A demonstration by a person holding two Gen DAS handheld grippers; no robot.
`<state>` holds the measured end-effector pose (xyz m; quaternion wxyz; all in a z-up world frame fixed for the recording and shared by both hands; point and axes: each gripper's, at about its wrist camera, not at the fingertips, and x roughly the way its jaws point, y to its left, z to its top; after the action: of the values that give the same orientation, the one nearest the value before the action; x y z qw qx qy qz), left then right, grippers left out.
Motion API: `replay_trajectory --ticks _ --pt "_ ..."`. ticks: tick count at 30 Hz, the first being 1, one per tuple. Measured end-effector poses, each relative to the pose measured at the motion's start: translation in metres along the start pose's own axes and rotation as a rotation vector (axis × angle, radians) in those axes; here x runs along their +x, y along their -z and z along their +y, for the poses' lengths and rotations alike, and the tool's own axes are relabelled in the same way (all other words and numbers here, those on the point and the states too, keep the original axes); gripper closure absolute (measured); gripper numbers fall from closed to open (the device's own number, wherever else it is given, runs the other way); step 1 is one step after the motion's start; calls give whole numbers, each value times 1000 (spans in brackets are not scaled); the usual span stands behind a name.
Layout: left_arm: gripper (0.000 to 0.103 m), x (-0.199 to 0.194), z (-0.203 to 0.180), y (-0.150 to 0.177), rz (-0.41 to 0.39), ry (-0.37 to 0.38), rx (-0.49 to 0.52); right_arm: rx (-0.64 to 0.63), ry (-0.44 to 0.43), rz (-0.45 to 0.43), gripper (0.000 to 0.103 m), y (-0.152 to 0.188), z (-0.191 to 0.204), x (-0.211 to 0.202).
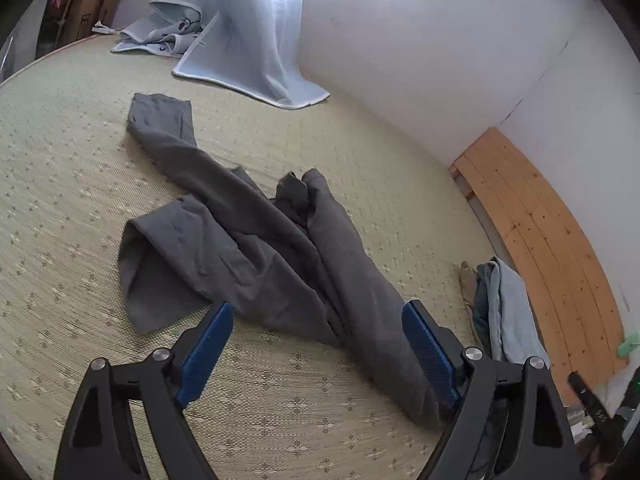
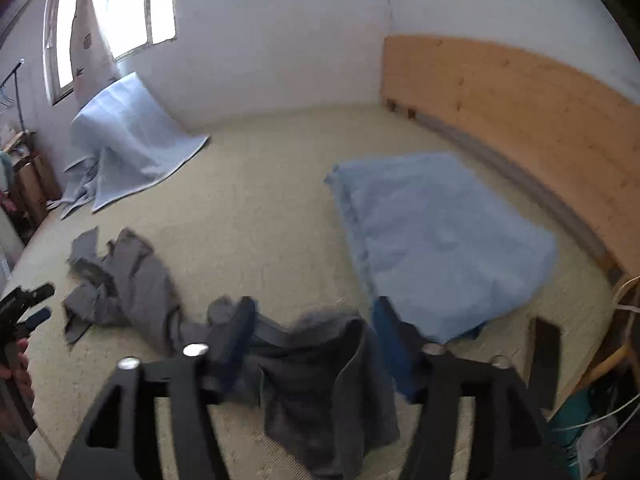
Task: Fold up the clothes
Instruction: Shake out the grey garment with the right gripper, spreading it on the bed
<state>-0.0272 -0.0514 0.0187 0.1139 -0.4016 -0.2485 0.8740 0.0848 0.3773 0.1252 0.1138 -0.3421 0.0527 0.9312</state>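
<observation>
Left wrist view: the left tool (image 1: 320,344) gapes empty above crumpled grey trousers (image 1: 248,232) beside folded clothes (image 1: 500,312); the right tool (image 2: 314,328), wide open, holds nothing.

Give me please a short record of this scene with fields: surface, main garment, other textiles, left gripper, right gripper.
surface: woven mat on a bed, wooden headboard along one side
main garment: grey trousers, crumpled, legs crossed, unfolded
other textiles: light blue folded cloth; pale blue blanket draped against the wall
left gripper: open, above the trousers, holding nothing
right gripper: open, over the trousers' near end, image blurred
</observation>
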Motion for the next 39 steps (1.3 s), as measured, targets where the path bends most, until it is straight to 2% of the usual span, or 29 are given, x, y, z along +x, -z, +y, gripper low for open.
replay_trajectory --ticks 2,6,12,15,17,20,22,24,27,31,32,34,39 --pt "14 3 0 2 6 4 -13 25 -30 -37 19 -7 5 -3" --pt "14 0 10 2 -15 -19 -54 -10 -156 -14 18 -13 45 17" --pt "14 -10 30 -6 -52 -6 -133 -191 -345 78 18 -3 155 72" --pt "14 -7 35 -6 -35 36 -152 -325 -394 87 18 8 208 98" --pt "14 -2 39 -5 -7 98 -182 -416 -410 85 18 19 238 116" --pt "14 5 44 -3 39 183 -227 -466 -398 104 19 30 256 141" --pt "14 8 47 -2 58 214 -249 -481 -384 115 20 35 261 155" --pt "14 11 48 -1 68 236 -265 -496 -371 126 23 40 266 169" --pt "14 13 49 0 72 245 -279 -498 -353 143 35 44 268 186" --pt "14 18 48 0 79 259 -298 -439 -321 152 86 37 253 198" --pt "14 20 47 0 80 261 -300 -415 -327 149 91 32 245 198" --pt "14 23 45 1 85 262 -299 -369 -328 137 98 23 229 196" --pt "14 32 35 5 98 289 -311 -103 -379 142 99 -4 162 196"
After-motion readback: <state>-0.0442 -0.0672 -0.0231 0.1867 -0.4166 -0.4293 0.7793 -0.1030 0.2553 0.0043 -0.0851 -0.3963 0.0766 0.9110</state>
